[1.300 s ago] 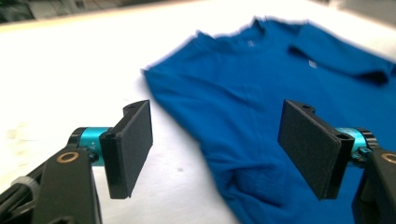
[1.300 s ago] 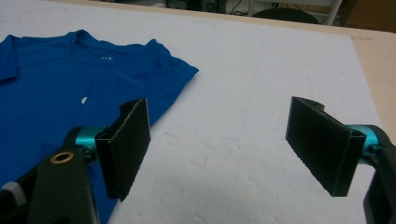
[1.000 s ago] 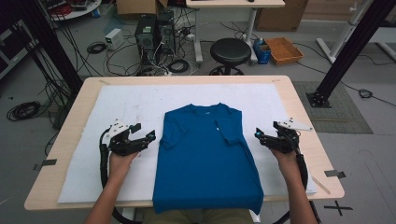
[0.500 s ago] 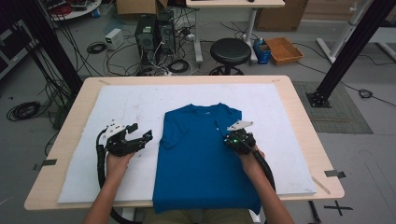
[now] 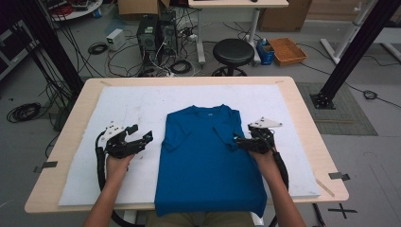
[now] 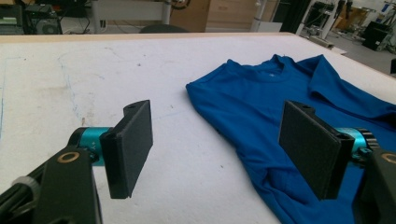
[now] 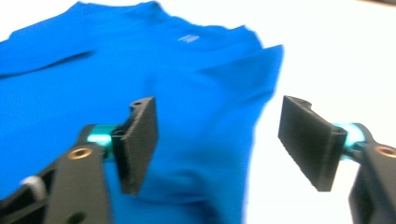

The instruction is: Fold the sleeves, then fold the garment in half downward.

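Blue cotton T-shirt: folding under way

Blue cotton T-shirt lies centred on white table cover, sleeves folded in. Left gripper hovers beside it, jaws wide, empty. Right gripper sits at right sleeve edge, jaws wide. Likely next: pinch that edge, fold inward.

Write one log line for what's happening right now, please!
left hand-held gripper: open, beside shirt | right hand-held gripper: open, over right edge | blue T-shirt: flat, sleeves folded in

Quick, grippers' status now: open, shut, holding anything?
Left hand-held gripper: open, empty, beside the blue T-shirt.
Right hand-held gripper: open, empty, at the shirt's sleeve.
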